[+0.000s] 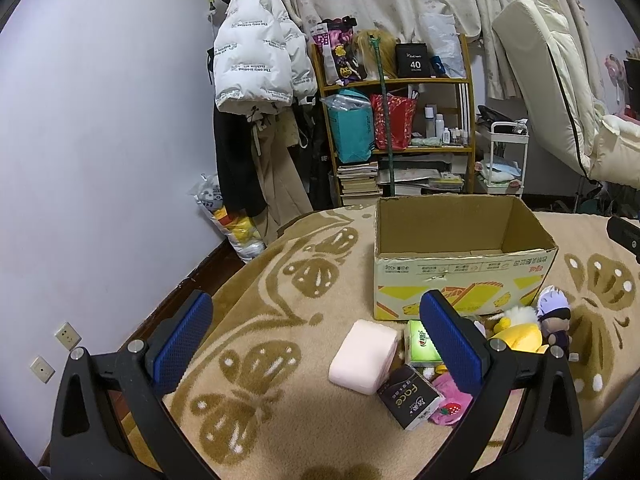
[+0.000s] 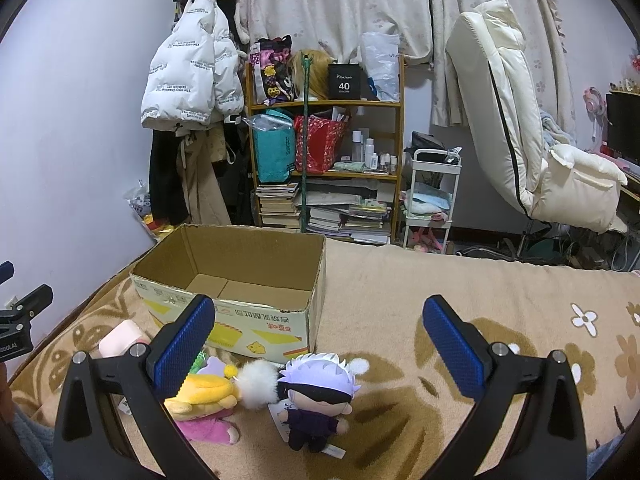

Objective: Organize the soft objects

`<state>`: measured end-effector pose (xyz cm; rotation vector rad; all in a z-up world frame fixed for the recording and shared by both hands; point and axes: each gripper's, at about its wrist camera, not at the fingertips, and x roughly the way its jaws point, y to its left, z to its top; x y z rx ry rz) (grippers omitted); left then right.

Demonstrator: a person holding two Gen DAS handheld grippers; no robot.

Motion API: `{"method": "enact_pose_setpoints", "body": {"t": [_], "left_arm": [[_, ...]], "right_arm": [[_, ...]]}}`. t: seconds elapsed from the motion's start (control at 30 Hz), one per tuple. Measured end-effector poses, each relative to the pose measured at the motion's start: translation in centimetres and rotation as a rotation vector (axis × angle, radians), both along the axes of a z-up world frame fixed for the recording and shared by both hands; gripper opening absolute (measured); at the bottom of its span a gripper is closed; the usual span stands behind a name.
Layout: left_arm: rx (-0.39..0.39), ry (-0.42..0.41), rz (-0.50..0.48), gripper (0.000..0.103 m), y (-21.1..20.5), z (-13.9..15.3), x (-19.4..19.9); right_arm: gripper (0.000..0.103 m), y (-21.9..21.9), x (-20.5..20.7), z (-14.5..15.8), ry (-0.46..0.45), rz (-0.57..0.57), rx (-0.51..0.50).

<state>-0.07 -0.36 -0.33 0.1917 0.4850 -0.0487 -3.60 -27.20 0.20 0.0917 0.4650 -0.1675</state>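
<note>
Cardboard box (image 2: 240, 280) empty on blanket (image 2: 400, 300), plush toys (image 2: 316, 396) just beside

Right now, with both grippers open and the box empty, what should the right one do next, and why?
Probably lower the right gripper onto the white-haired doll. Its jaws are open and hold nothing, the doll lies between and just below its fingers, and the cardboard box stands close behind, open and empty.

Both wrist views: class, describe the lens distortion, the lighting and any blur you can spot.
Left wrist view: fisheye bends the wall and the blanket edge, black vignette fills the corners; the cardboard box is sharp. Right wrist view: same curvature; soft, even indoor light, faint shadows beside the white-haired doll, no glare; the gripper fingers look slightly soft.
</note>
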Motion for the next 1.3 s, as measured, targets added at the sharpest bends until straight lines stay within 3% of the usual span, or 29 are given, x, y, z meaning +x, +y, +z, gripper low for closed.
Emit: {"method": "enact_pose_setpoints", "body": {"t": [1.3], "left_arm": [[-0.007, 0.005, 0.003, 0.102, 0.32, 0.09, 0.26]], "right_arm": [[0.103, 0.09, 0.06, 0.32, -0.009, -0.004, 0.002]]}}
